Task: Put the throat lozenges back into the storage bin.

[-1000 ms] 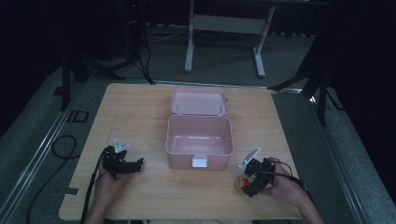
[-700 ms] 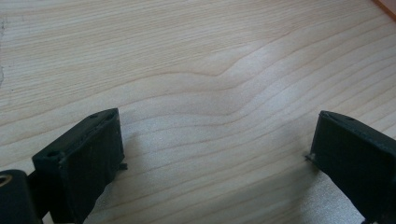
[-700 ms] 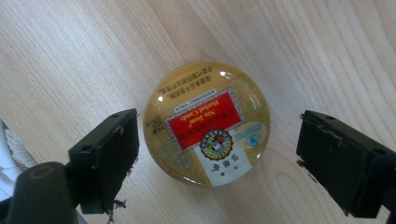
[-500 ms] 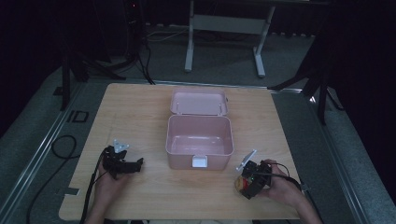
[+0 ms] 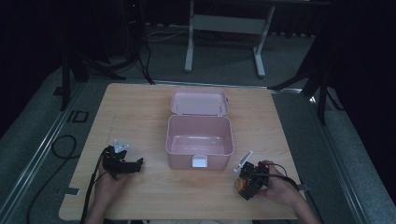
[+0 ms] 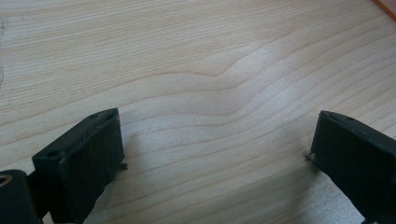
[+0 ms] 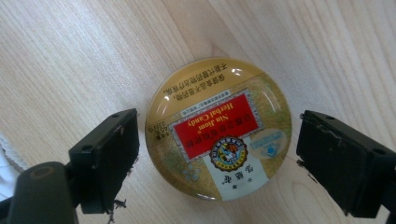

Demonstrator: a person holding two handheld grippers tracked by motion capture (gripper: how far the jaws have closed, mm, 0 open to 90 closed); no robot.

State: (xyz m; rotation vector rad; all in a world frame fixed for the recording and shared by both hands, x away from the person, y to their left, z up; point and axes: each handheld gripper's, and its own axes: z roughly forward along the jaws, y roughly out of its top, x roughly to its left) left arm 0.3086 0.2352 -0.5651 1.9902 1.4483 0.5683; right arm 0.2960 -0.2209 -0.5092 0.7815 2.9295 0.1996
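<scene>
With the right claw [image 7: 217,154] open astride the candy tin [image 7: 218,128] on the surface [image 5: 140,107], centre both jaws on the rim before closing; the left claw [image 6: 215,158] rests open and empty.

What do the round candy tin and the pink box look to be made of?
The candy tin: likely glossy printed metal, going by the sharp highlights on its domed lid. The pink box: apparently matte moulded plastic, with uniform colour and rounded corners. The table: pale wood grain, possibly laminate.

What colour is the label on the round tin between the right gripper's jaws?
Red on a gold lid, white patch beside it, on the tin; clearest in the right gripper view.
</scene>
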